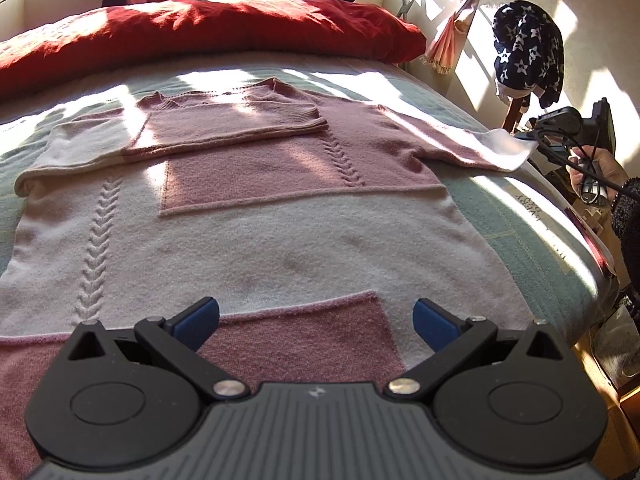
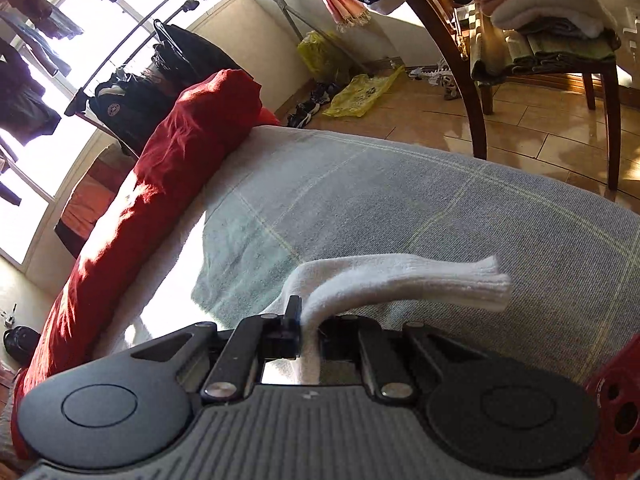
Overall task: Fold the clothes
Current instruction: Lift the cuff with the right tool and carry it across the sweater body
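A pink and white knitted sweater (image 1: 256, 236) lies flat on the bed (image 1: 516, 216), one sleeve folded across its chest. My left gripper (image 1: 316, 322) hovers open over the sweater's hem, with nothing between its blue fingertips (image 1: 200, 320). The other sleeve stretches out to the right, its white cuff (image 1: 506, 148) lifted off the bed. My right gripper (image 2: 310, 326) is shut on that white sleeve cuff (image 2: 404, 280), which sticks out forward and to the right over the grey-green bedspread (image 2: 400, 208). The right gripper (image 1: 576, 126) also shows in the left wrist view, held by a person's hand (image 1: 592, 172).
A long red pillow (image 1: 192, 36) lies across the head of the bed. A wooden chair (image 2: 544, 48) stacked with folded clothes stands on the tiled floor to the right. A star-print garment (image 1: 528, 48) hangs there. A clothes rack (image 2: 132, 80) stands by the window.
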A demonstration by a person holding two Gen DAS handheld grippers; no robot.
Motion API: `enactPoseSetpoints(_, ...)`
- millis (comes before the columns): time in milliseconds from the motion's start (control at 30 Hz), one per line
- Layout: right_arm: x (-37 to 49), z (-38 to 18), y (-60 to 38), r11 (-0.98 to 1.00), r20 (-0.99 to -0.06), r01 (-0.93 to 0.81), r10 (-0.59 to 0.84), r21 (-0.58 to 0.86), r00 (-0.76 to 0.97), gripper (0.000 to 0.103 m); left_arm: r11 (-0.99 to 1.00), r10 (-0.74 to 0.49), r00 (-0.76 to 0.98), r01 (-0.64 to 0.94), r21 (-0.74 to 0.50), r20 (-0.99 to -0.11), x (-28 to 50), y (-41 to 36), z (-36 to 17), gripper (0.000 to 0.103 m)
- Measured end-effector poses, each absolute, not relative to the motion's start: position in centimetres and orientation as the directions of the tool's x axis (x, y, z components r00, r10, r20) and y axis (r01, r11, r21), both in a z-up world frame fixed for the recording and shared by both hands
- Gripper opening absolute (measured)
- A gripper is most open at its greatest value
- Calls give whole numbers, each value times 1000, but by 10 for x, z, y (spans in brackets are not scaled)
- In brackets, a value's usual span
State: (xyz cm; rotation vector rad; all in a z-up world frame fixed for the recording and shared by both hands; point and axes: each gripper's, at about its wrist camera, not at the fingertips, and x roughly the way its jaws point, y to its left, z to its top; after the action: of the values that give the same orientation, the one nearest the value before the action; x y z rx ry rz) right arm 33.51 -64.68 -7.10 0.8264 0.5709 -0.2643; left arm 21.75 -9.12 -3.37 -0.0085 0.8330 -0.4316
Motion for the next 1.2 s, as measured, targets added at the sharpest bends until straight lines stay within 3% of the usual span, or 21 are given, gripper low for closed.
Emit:
enactPoseSetpoints(400, 353, -8, -562, 738, -518, 296, 84, 606, 851, 9, 910, -389, 616, 371, -184, -685, 197, -45, -21, 102)
enactPoseSetpoints(1200, 416, 47, -390, 859, -533, 119, 196, 498, 823, 9, 908, -412, 659, 356, -221, -630, 201, 43, -20, 102)
